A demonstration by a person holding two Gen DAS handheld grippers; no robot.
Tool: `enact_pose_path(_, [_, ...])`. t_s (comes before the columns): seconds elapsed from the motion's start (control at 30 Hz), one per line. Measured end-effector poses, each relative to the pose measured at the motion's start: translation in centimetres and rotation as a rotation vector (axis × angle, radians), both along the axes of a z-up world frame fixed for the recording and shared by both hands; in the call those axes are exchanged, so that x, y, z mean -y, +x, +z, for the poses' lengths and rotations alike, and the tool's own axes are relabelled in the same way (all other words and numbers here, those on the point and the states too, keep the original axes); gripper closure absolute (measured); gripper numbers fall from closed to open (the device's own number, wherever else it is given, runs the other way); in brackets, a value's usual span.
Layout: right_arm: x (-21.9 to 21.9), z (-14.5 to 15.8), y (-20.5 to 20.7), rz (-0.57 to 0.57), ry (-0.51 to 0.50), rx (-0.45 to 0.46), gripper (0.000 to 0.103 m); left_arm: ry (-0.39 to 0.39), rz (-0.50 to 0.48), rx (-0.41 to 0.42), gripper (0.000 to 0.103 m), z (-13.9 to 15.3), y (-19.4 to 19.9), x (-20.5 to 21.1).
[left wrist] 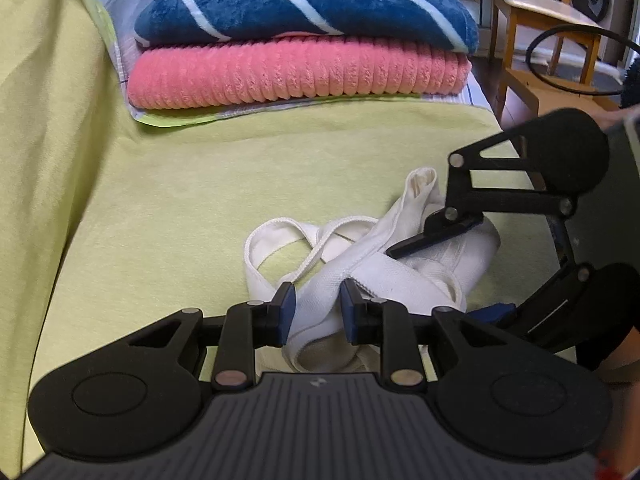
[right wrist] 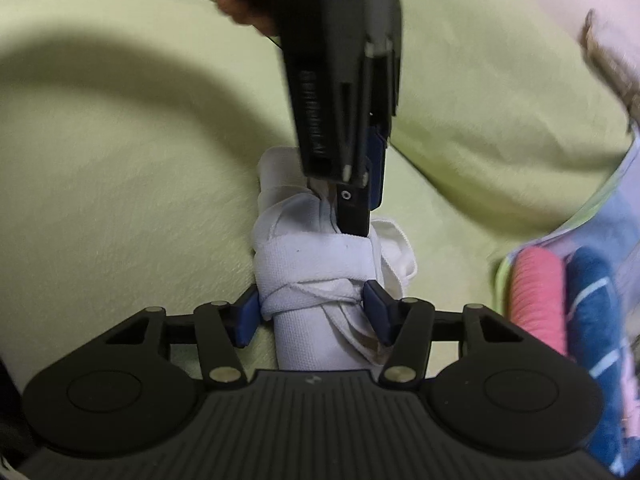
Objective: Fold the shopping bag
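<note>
Your left gripper (left wrist: 318, 312) sat low over the yellow-green bedsheet (left wrist: 160, 208), its blue pads parted about as wide as the white strap (left wrist: 320, 304) running between them. The pads looked close against the webbing, though I could not tell whether they were actually pinching it. To do this wrap well, you wanted that strap kept taut and flat, not twisted, as it went round. The loose handle loop (left wrist: 272, 236) lay slack on the sheet to the left, and needed tucking so it would not spring free.

The white canvas shopping bag (right wrist: 304, 264) was already rolled into a tight bundle on the bed, strap crossed over it. Your right gripper (right wrist: 312, 312) straddled the near end of the roll, jaws set wide with the pads touching either flank. Steady squeeze there would stop the roll from loosening. Folded blankets (left wrist: 304, 48) lay well beyond.
</note>
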State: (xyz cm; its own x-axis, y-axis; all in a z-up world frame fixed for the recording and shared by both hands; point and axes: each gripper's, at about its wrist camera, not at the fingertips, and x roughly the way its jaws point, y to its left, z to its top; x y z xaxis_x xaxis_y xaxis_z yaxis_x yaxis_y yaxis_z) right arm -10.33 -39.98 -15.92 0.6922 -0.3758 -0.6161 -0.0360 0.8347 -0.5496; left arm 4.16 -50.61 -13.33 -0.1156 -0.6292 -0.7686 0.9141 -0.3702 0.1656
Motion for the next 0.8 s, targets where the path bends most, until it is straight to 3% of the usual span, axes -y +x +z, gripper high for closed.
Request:
enact_pose_path(0.13, [3.5, 2.3, 0.2, 0.017, 0.202, -0.029, 0.051, -0.023, 0.005, -0.011, 0.074, 0.3, 0.2, 0.1])
enact_pose_path(0.3, [10.6, 4.2, 0.2, -0.002, 0.58, -0.026, 0.051, -0.091, -0.007, 0.008, 0.072, 3.4, 1.3, 0.0])
enact_pose_path(0.4, [15.5, 4.4, -0.1, -0.03, 0.83, -0.004, 0.051, -0.127, -0.057, 0.038, 0.072, 5.0, 1.7, -1.0])
enact_pose_path(0.5, [18.3, 3.9, -0.3, -0.037, 0.982, 0.003, 0.051, -0.119, -0.143, 0.086, 0.072, 4.7, 1.4, -1.4])
enact_pose_path(0.67, [19.0, 3.5, -0.3, -0.03, 1.036, 0.0, 0.05, -0.11, -0.252, 0.186, 0.07, 3.6, 0.4, -1.8])
enact_pose_path(0.73, [17.5, 3.9, -0.2, -0.009, 0.927, -0.011, 0.05, -0.108, -0.233, 0.169, 0.068, 4.1, 0.7, -1.8])
enact_pose_path(0.8, [14.4, 4.2, 0.4, 0.031, 0.729, -0.037, 0.05, -0.091, -0.159, 0.083, 0.067, 5.0, 2.0, -1.2])
